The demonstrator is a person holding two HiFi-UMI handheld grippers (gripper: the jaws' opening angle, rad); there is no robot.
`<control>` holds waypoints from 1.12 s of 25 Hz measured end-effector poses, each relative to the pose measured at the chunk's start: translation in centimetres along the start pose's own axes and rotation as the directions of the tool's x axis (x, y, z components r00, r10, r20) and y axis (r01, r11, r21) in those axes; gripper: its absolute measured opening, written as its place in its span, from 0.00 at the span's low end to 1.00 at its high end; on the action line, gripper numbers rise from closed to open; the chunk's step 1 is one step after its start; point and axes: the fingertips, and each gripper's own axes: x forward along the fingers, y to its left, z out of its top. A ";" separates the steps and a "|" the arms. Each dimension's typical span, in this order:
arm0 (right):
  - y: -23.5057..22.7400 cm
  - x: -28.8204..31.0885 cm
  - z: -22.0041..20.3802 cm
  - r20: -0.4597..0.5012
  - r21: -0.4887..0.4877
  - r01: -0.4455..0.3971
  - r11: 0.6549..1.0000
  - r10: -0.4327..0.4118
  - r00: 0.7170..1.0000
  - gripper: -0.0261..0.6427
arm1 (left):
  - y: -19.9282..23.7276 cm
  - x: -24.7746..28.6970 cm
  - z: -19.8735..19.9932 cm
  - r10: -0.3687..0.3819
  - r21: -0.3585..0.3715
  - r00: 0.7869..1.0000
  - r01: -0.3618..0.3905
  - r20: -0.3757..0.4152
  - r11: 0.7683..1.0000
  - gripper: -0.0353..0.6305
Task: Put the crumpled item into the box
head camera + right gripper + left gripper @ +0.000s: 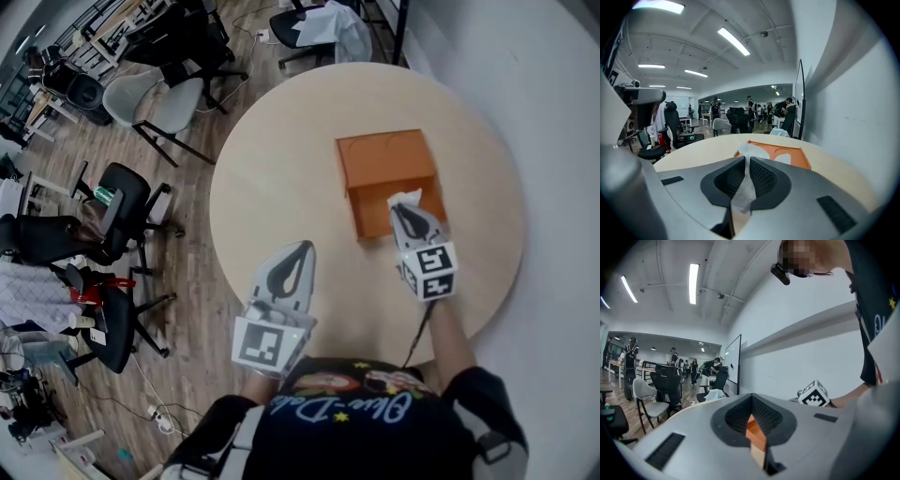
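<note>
**Crumpled item pinched at the box's edge, not yet dropped in**

Nearest the lens, at the bottom of the head view, the person's dark shirt (375, 422) is showing a line of cursive print; the word "Blue" seems to be in it, and the rest is not reading clearly. Just above it the left gripper (302, 248) is hanging over the table (281, 169) rim, lower centre of the frame, its jaws drawn together on nothing. In its own view only a sliver of orange is showing through the slit. It is likely waiting clear of the work.

The right gripper (403, 211), right of centre, is squeezing the white crumpled item (405, 198) between its jaws, the wad poking out past the tips. It is hovering at the lower right edge of the orange box (384, 164), probably so that the item falls inside once let go.

The gripper cubes are carrying black-and-white square markers only; the box is showing no label that can be made out
</note>
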 end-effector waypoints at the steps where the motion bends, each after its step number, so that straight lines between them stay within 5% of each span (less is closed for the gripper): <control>1: 0.0 0.5 -0.4 -0.010 -0.004 -0.002 1.000 0.002 1.000 0.08 | 0.1 0.0 0.0 0.000 0.003 1.000 0.000 -0.002 1.000 0.04; 28: 1.6 6.4 -5.2 -0.180 -0.050 -0.038 0.998 0.029 0.983 0.08 | 1.3 -0.7 -0.5 0.024 -0.001 0.999 -0.024 -0.030 1.000 0.04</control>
